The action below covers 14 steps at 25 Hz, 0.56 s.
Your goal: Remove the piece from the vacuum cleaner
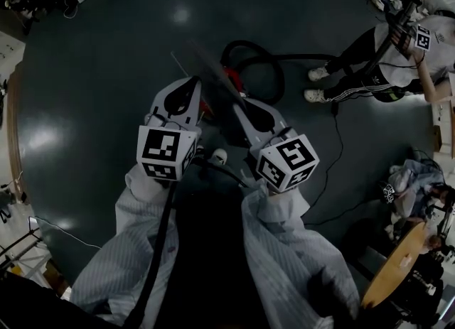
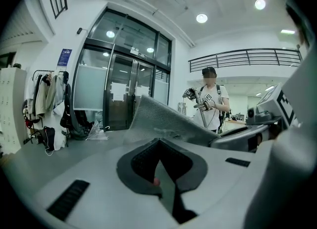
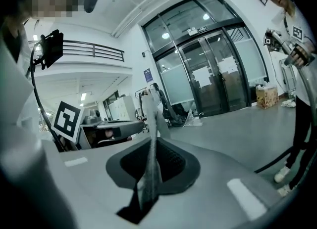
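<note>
Head view: the left gripper (image 1: 190, 87) and the right gripper (image 1: 242, 111) are both holding a thin grey piece (image 1: 206, 72) over the red vacuum cleaner (image 1: 232, 79), seemingly clear of it.

Left gripper view: the jaws are clamping tight on the piece's mesh edge.

Right gripper view: the jaws are pinching the piece edge-on.

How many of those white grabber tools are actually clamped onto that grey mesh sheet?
2. The left gripper, at the head view's left, has its jaws shut on the thin grey mesh sheet; the right gripper, beside it, is shut on it too.
</note>
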### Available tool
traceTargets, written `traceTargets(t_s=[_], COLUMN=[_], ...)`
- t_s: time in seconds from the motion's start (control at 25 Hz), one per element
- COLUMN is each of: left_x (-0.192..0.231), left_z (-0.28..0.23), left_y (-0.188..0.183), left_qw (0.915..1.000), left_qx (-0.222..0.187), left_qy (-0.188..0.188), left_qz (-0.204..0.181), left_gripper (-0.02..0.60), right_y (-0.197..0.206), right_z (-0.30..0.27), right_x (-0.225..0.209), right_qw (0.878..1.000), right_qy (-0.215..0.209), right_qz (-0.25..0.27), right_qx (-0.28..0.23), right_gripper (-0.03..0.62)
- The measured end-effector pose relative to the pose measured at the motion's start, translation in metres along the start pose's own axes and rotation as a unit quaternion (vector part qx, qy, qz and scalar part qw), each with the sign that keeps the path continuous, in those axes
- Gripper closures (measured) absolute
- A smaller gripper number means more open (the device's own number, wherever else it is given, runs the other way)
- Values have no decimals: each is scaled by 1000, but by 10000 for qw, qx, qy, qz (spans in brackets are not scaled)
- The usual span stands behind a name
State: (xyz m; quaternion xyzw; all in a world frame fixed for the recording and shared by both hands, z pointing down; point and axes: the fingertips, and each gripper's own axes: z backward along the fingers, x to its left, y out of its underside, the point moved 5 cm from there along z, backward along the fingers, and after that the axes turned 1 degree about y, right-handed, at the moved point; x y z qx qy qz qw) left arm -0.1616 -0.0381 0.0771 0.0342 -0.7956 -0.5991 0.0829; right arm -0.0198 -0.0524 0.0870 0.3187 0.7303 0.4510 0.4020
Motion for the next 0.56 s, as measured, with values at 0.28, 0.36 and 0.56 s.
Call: traceTargets(t_s=[0.28, 0.36, 0.56], left_x=[-3, -3, -1], left_z=[-4, -4, -8], left_y=[-5, -4, -2], left_qw=[10000, 10000, 9999], left_qx=[-15, -8, 42], left_qy=[33, 47, 118], left_qz=[-86, -85, -65], left_gripper=[577, 577, 578], right_y=[-5, -4, -4], right_z=[-1, -1, -6], right_x=[-2, -2, -5], right_qw=[10000, 9999, 10000], right_qy=[-89, -108, -98], right_qz=[4, -9, 12], right_qx=[-7, 0, -1], right_gripper=[568, 568, 568])
